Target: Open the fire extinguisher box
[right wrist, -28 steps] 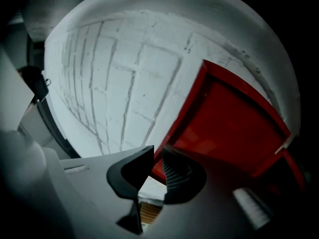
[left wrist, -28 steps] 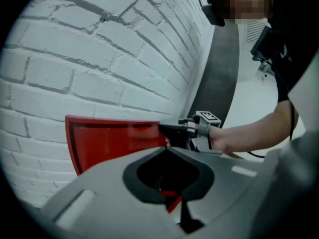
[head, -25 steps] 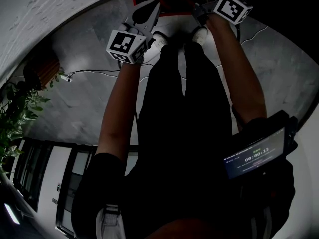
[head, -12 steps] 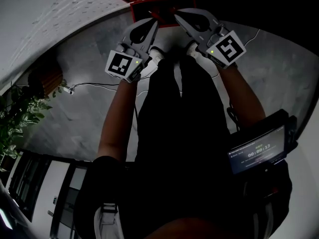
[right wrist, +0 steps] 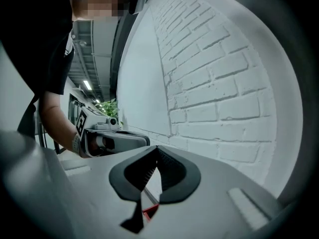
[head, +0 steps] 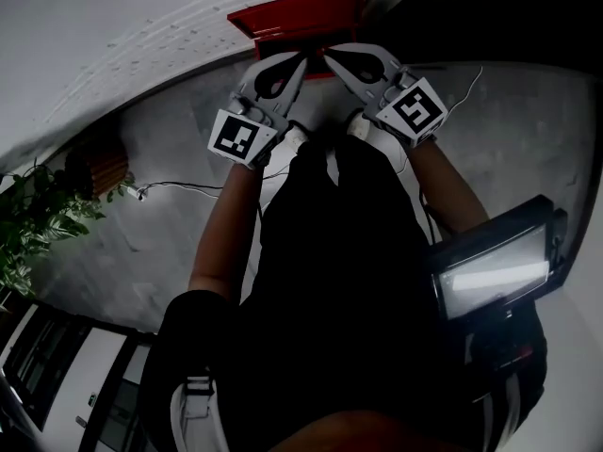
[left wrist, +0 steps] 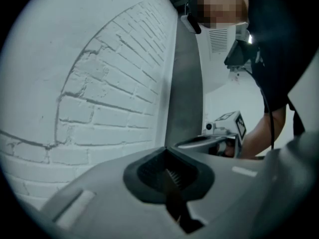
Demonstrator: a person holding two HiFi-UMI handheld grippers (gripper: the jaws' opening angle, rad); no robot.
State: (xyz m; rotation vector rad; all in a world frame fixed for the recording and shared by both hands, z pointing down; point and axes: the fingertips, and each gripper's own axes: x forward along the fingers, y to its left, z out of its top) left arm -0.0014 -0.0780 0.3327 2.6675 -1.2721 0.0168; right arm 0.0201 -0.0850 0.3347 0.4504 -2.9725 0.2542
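The red fire extinguisher box stands on the floor against the white brick wall, at the top of the head view. Its lid looks down. My left gripper and right gripper point at the box's near edge, their tips close together just in front of it. Both are shut with nothing between the jaws. In the left gripper view the left gripper faces the brick wall, with the right gripper beside it. In the right gripper view the right gripper shows a red sliver of the box below its jaws.
The white brick wall runs behind the box. A potted plant stands at the left and a thin cable lies on the grey floor. A device with a bright screen hangs at my right side. My white shoes stand close to the box.
Both grippers have come closer together and now point at the box's front edge. The box has come further into the head view. The device's screen now glares white.
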